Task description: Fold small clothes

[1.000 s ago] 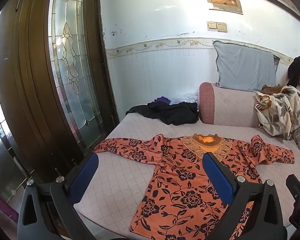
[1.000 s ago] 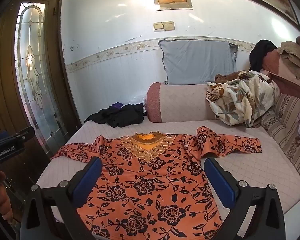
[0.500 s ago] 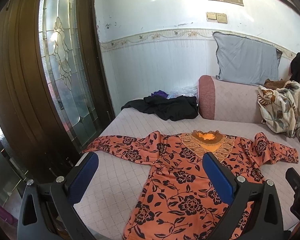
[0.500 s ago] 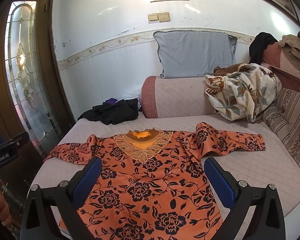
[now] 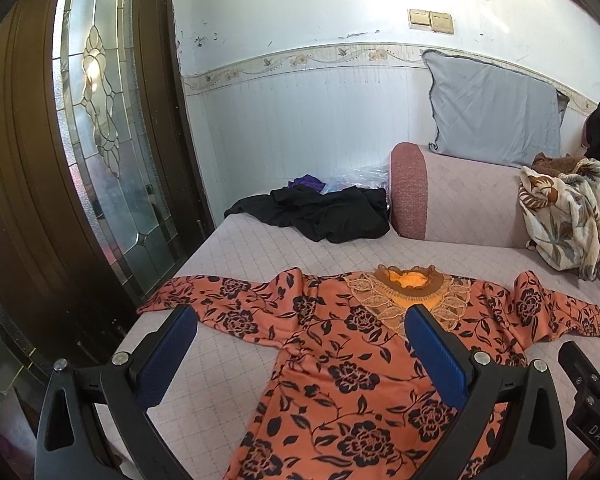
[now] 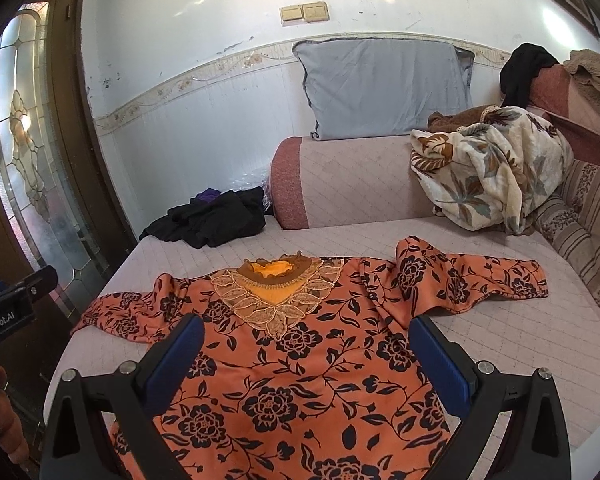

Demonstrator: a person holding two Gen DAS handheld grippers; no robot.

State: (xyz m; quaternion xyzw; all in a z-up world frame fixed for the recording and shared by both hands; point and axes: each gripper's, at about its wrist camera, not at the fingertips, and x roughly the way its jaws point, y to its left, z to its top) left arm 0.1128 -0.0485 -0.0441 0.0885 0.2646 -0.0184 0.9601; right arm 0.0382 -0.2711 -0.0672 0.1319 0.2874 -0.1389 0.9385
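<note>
Your left gripper [image 5: 300, 328] spread wide and empty above the near left sleeve, orange floral top [image 6: 300, 364] lying flat on the bed [image 6: 520, 332] in the middle, your right gripper [image 6: 306, 338] likewise parted, holding nothing, black clothes [image 6: 216, 220] far left

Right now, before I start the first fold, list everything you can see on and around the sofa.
Floral top: 1, orange with black flowers, spread flat on the seat, sleeves out, far sleeve rumpled.
Sofa seat: 1, pale pink quilted.
Black clothes: 1 heap, black, back left corner of the seat.
Purple cloth: 1, purple, behind the black heap.
Pillow: 1, grey-blue, on the sofa back against the wall.
Leaf-print blanket: 1, cream and brown, bunched at the right.
Glass door: 1, dark wood frame, left.
Left gripper: 1, black with blue pads, open, holding nothing.
Right gripper: 1, same, open, holding nothing.
</note>
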